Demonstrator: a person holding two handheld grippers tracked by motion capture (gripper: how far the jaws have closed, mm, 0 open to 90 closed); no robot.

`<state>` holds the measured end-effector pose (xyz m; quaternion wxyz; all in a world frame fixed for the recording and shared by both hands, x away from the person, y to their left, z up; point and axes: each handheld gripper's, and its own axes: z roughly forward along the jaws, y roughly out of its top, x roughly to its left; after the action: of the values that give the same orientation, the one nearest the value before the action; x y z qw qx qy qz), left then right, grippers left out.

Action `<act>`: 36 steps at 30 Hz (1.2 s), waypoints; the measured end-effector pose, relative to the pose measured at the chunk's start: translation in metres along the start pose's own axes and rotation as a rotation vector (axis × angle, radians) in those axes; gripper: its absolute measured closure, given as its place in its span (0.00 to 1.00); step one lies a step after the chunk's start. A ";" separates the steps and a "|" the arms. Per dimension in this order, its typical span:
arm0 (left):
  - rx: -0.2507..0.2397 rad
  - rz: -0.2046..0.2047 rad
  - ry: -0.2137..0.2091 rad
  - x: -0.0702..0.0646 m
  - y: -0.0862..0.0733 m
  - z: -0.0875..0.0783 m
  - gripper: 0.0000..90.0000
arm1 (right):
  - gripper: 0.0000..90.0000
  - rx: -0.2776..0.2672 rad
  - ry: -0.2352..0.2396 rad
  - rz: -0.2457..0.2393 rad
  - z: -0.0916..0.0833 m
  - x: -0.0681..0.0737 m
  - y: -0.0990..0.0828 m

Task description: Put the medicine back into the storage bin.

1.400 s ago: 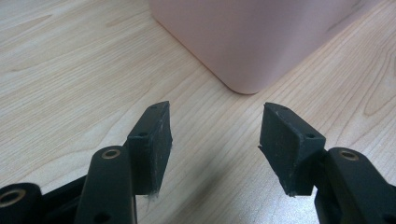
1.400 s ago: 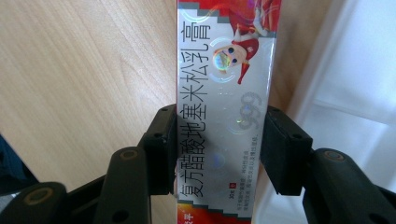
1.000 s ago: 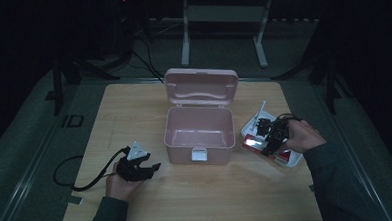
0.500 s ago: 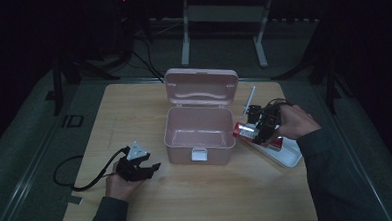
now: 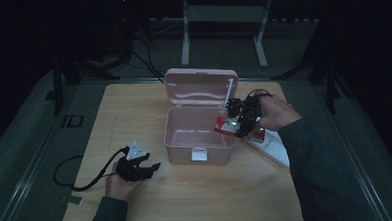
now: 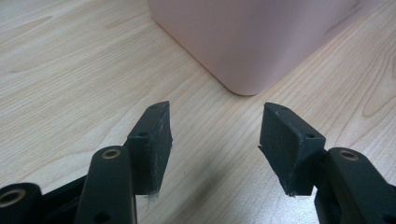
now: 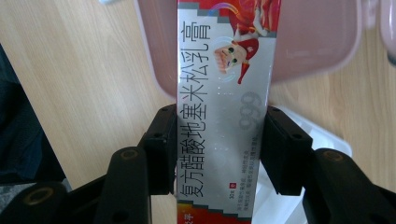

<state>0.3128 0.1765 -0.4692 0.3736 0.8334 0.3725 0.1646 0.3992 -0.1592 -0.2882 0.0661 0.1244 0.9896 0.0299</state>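
A pink storage box (image 5: 201, 135) stands open at the table's middle, its lid (image 5: 201, 85) tilted back. My right gripper (image 5: 236, 121) is shut on a long silver and red carton (image 7: 224, 98) printed with Chinese characters, both pads pressing its sides. The carton (image 5: 226, 125) hangs over the box's right rim, and the box's inside (image 7: 317, 42) lies beyond it. My left gripper (image 5: 145, 168) rests open on the wood at the front left, with nothing between its fingers (image 6: 152, 140). It faces a lower corner of the pink box (image 6: 247, 42).
A white tray (image 5: 273, 146) lies on the table right of the box, under my right hand. A black cable (image 5: 89, 170) loops from the left gripper towards the table's left edge. A metal stand (image 5: 225, 19) rises from the dark floor beyond the table.
My right gripper has lifted the carton off the white tray and carried it left to the box's right rim. The left gripper has stayed in place.
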 end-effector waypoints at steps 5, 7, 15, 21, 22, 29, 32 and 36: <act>-0.004 -0.001 0.001 0.001 0.000 -0.001 0.48 | 0.57 -0.004 0.004 -0.038 0.003 0.002 0.020; -0.005 -0.002 0.000 0.001 -0.001 -0.001 0.48 | 0.57 -0.013 0.019 -0.047 0.005 0.001 0.026; -0.003 -0.002 0.001 0.000 -0.001 0.000 0.48 | 0.57 -0.010 0.037 -0.091 0.016 0.003 0.050; -0.013 -0.007 0.006 0.002 -0.001 -0.002 0.48 | 0.57 -0.009 0.043 -0.132 0.022 0.009 0.067; -0.010 -0.004 0.006 0.002 -0.001 -0.002 0.48 | 0.57 -0.011 0.049 -0.135 0.024 0.009 0.070; -0.005 -0.004 0.003 0.001 -0.001 0.000 0.48 | 0.57 0.002 0.061 -0.153 0.035 0.010 0.077; -0.007 -0.006 0.003 0.001 -0.001 0.000 0.48 | 0.57 0.004 0.066 -0.157 0.038 0.011 0.079; -0.007 -0.005 0.003 0.001 -0.001 0.000 0.48 | 0.57 0.013 0.071 -0.170 0.042 0.012 0.081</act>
<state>0.3127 0.1779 -0.4701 0.3766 0.8308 0.3746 0.1661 0.4131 -0.0756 -0.3251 0.0325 0.0390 0.9985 0.0224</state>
